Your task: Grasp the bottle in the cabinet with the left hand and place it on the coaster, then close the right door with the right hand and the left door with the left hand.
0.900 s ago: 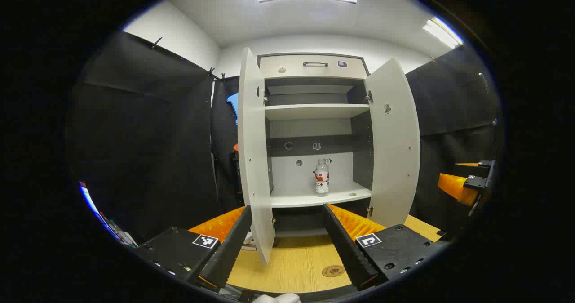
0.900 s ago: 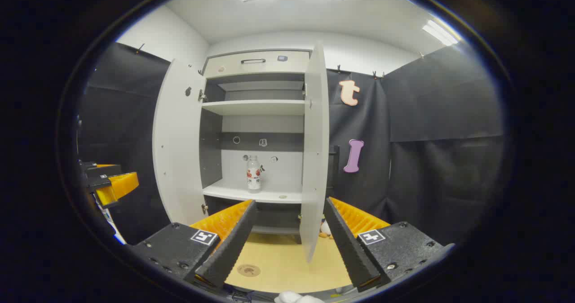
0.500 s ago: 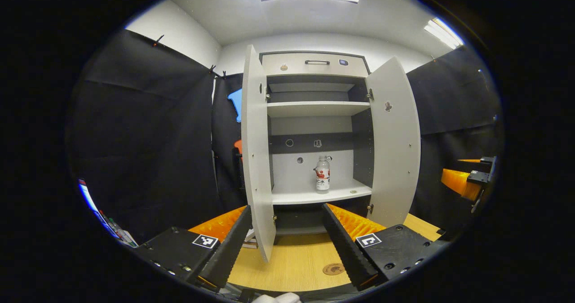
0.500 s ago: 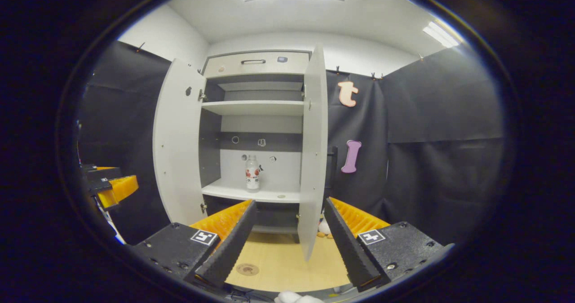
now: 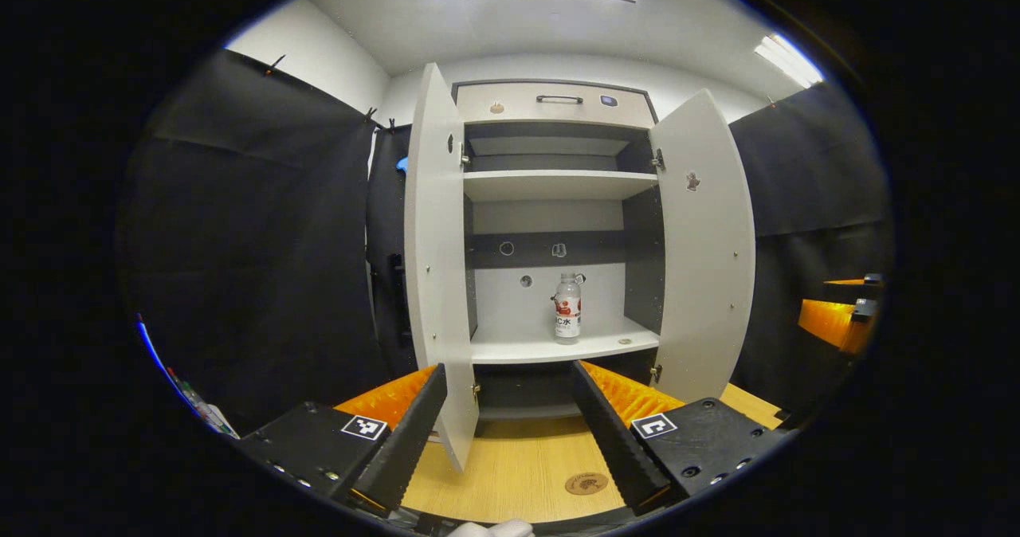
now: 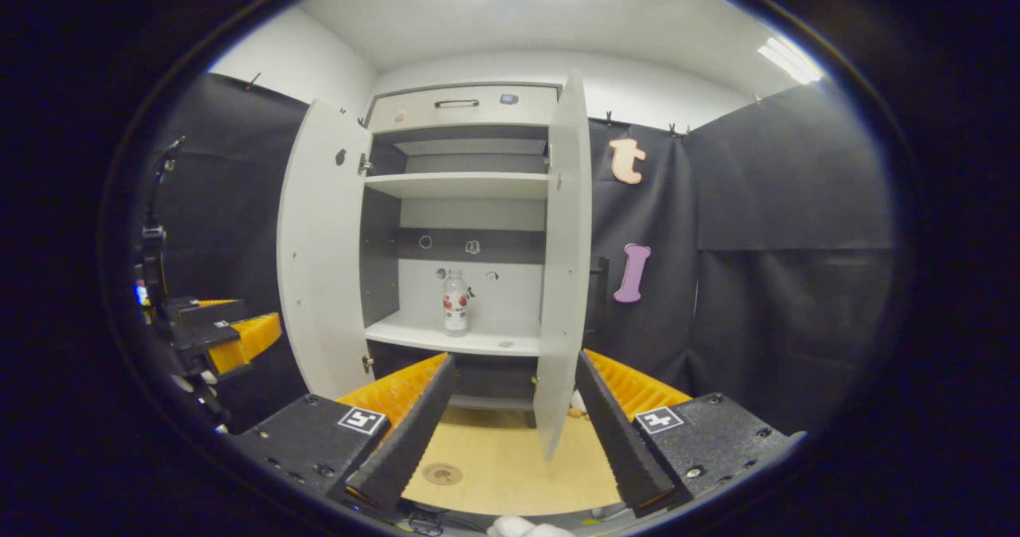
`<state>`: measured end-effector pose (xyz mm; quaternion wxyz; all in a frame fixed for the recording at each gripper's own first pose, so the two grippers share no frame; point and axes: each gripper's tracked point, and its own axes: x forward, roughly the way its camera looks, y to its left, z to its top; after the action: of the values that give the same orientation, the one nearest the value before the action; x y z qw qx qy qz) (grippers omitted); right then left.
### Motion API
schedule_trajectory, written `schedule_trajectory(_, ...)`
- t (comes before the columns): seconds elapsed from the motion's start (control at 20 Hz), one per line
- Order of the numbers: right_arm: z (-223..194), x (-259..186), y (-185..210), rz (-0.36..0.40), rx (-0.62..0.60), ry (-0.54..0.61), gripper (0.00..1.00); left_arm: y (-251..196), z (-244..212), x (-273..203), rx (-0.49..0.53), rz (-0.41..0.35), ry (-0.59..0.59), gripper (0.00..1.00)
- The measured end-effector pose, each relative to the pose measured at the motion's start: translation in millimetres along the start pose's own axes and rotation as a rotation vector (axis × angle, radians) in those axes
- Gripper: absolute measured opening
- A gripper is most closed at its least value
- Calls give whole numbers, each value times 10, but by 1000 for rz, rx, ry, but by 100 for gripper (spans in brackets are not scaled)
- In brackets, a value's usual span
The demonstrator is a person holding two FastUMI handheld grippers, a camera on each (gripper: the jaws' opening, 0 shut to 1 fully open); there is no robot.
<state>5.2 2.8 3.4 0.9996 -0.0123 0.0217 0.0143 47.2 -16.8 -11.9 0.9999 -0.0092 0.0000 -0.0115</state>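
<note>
Before the open cabinet, left claw and right claw both spread wide, empty, bottle untouched.

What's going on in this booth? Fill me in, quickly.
A person holds a two-finger gripper in each hand, facing a white cabinet with both doors swung open. The left gripper and right gripper are both open and empty, held back over the wooden tabletop. The bottle stands upright on the lower shelf, not yet grasped. The round coaster lies bare on the tabletop. Nothing of the task is done yet.
</note>
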Motion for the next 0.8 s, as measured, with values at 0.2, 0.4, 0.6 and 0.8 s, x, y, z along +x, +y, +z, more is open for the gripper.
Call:
schedule_trajectory(0.2,14,154,-42,33,-3,17,99,-292,7,601,-15,-26,-20,95)
schedule_trajectory(0.4,107,271,-170,40,20,8,99,-606,22,1413,-16,-44,-41,95)
schedule_trajectory(0.6,242,434,-299,54,7,-4,99,-841,-37,2319,-10,-38,-20,95)
schedule_trajectory(0.8,328,569,-382,63,-14,-7,99,-1111,-171,3168,-19,-50,13,96)
